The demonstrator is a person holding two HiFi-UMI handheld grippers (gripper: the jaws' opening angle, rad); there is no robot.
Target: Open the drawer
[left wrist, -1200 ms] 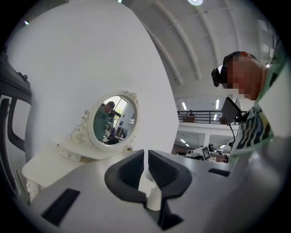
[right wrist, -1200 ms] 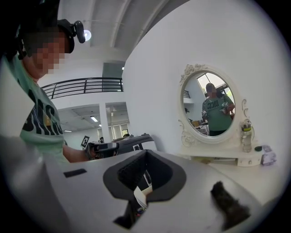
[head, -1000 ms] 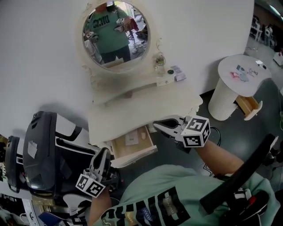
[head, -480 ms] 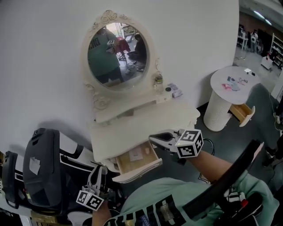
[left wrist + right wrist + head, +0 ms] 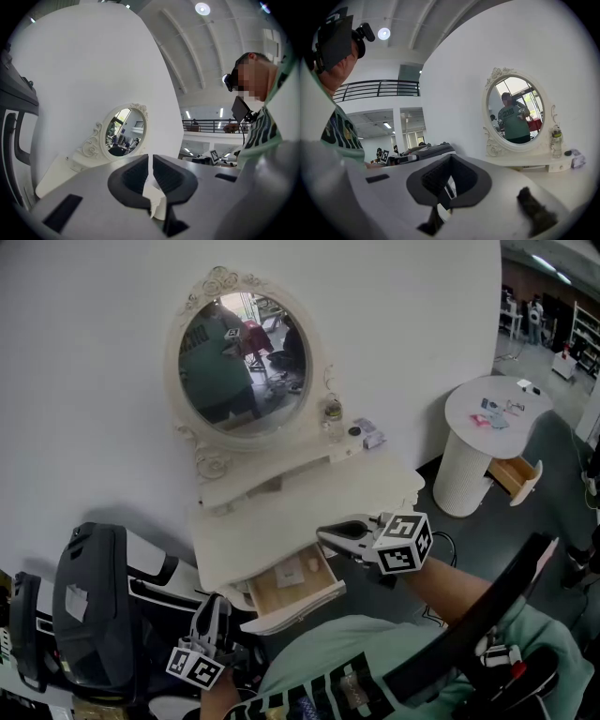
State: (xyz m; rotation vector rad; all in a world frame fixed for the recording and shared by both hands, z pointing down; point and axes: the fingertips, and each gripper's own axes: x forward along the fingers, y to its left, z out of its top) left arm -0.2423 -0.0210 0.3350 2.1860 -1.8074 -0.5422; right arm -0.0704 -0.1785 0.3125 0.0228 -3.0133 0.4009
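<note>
The drawer (image 5: 292, 585) stands pulled out under the white desk (image 5: 300, 507), at 6 o'clock from the oval mirror (image 5: 239, 357), with a white slip (image 5: 289, 570) inside. The right claw (image 5: 325, 538), jaws together and empty, hovers near the drawer's 1 o'clock corner. The left claw (image 5: 215, 604), closed to a thin slit on nothing, is at the drawer's 8 o'clock.

We held our left gripper (image 5: 212, 607) low, its empty jaws almost touching; our right gripper (image 5: 326, 536) pointed roughly level, jaws closed, empty.
</note>
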